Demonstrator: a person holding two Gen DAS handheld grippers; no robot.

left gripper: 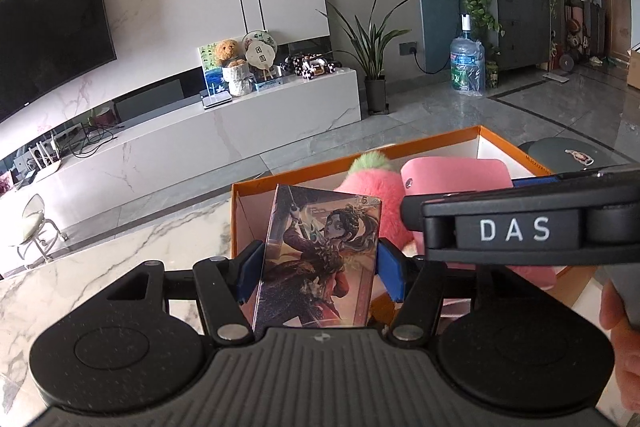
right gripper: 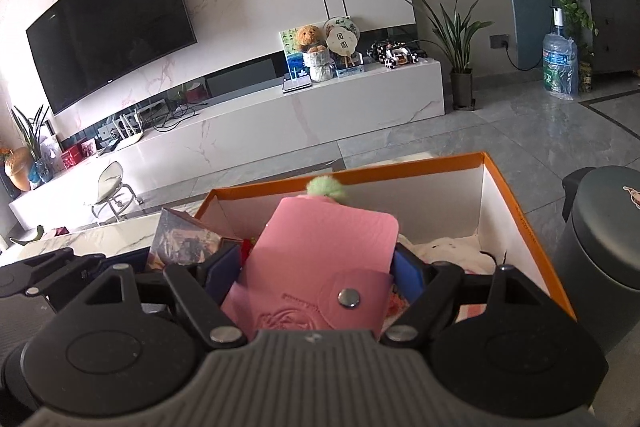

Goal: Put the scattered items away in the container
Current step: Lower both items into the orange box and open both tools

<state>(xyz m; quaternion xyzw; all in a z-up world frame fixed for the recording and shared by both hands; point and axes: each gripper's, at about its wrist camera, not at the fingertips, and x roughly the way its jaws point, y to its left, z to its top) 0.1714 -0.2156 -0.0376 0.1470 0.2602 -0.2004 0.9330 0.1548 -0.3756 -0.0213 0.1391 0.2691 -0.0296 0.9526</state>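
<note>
My left gripper (left gripper: pixel 318 269) is shut on an illustrated card pack (left gripper: pixel 316 259), held upright at the near left corner of the orange-rimmed box (left gripper: pixel 360 163). My right gripper (right gripper: pixel 320 273) is shut on a pink snap wallet (right gripper: pixel 320 267), held above the box (right gripper: pixel 524 227). The wallet (left gripper: pixel 456 173) and the right gripper's body also show in the left wrist view. A pink plush with a green tuft (left gripper: pixel 372 179) lies in the box; its tuft (right gripper: pixel 326 189) shows behind the wallet. The card pack (right gripper: pixel 182 239) shows at left in the right wrist view.
The box sits on a marble table (left gripper: pixel 120 247). A dark round bin (right gripper: pixel 600 227) stands right of the box. White cloth-like items (right gripper: pixel 452 251) lie in the box's right part. A TV console and stool stand across the floor.
</note>
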